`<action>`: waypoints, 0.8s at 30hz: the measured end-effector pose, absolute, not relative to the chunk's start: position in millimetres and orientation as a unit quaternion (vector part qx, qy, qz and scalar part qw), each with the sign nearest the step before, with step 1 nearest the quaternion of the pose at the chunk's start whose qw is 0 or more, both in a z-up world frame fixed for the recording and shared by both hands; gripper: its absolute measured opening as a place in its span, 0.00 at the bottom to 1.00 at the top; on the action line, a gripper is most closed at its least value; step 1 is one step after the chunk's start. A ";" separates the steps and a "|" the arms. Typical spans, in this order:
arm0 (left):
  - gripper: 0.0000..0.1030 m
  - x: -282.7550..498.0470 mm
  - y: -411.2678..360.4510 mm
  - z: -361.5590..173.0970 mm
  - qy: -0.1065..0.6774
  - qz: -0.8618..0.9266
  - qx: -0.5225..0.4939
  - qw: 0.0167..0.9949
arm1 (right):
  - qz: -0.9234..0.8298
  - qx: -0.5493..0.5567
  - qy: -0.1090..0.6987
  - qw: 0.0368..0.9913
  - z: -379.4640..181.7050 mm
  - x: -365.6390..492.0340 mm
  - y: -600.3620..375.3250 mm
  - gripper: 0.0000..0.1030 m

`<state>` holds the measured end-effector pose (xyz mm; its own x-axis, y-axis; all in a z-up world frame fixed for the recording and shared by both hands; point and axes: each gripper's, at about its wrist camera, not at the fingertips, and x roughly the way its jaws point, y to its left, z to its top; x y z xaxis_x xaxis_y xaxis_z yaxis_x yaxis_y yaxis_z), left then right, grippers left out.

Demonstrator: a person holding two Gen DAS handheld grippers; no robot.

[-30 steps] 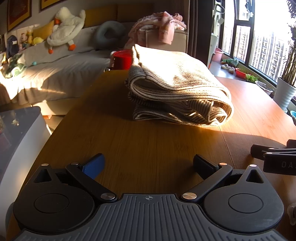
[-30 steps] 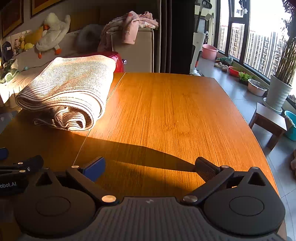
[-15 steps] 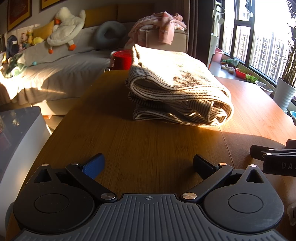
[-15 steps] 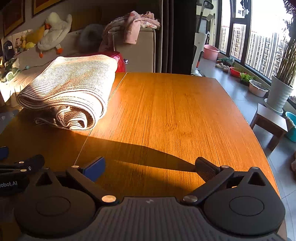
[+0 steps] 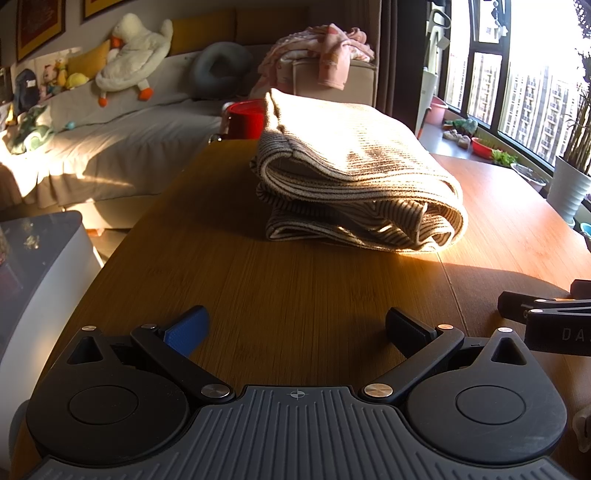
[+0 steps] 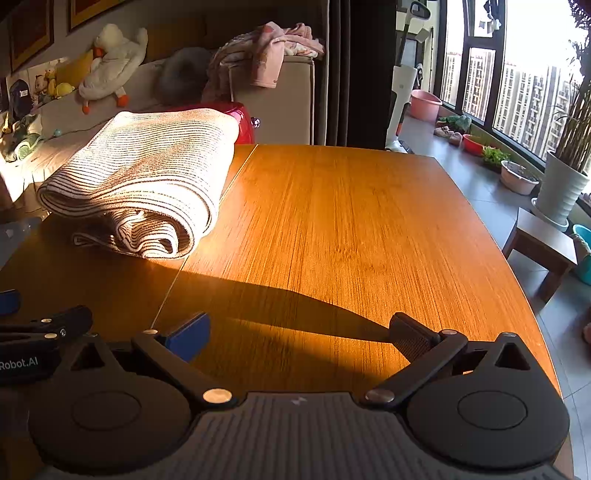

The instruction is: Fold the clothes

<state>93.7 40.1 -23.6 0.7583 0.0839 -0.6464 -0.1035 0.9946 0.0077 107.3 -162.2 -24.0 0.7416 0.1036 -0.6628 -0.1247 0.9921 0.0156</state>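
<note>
One folded striped garment (image 5: pixel 354 177) lies on the wooden tabletop (image 6: pixel 351 236), left of its middle seam, long axis running near to far. Two grippers, left gripper (image 5: pixel 295 326) and right gripper (image 6: pixel 297 332), hover near, both spread wide and empty.

Low sun rakes across the wooden surface (image 6: pixel 351 221). At ten o'clock a grey sofa (image 5: pixel 122 140) carries a plush duck (image 5: pixel 133 44) under framed pictures (image 5: pixel 37 26). At two o'clock tall windows (image 6: pixel 524 85) show towers, with a potted plant (image 6: pixel 565 177) on the tiled floor (image 6: pixel 476 184).
</note>
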 end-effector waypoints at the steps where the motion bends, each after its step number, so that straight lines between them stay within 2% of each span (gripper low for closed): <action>1: 1.00 93.7 40.1 -23.6 0.344 0.050 -0.014 0.938 | 0.061 -0.015 0.354 0.933 -23.9 107.3 -162.2 1.00; 24: 1.00 93.8 39.6 -22.7 0.345 0.054 -0.016 0.937 | 0.066 -0.017 0.354 0.933 -23.8 106.5 -163.0 1.00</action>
<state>93.8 39.6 -22.7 0.7566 0.0900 -0.6477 -0.1116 0.9937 0.0077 106.5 -163.0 -23.8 0.7402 0.1116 -0.6631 -0.1352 0.9907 0.0158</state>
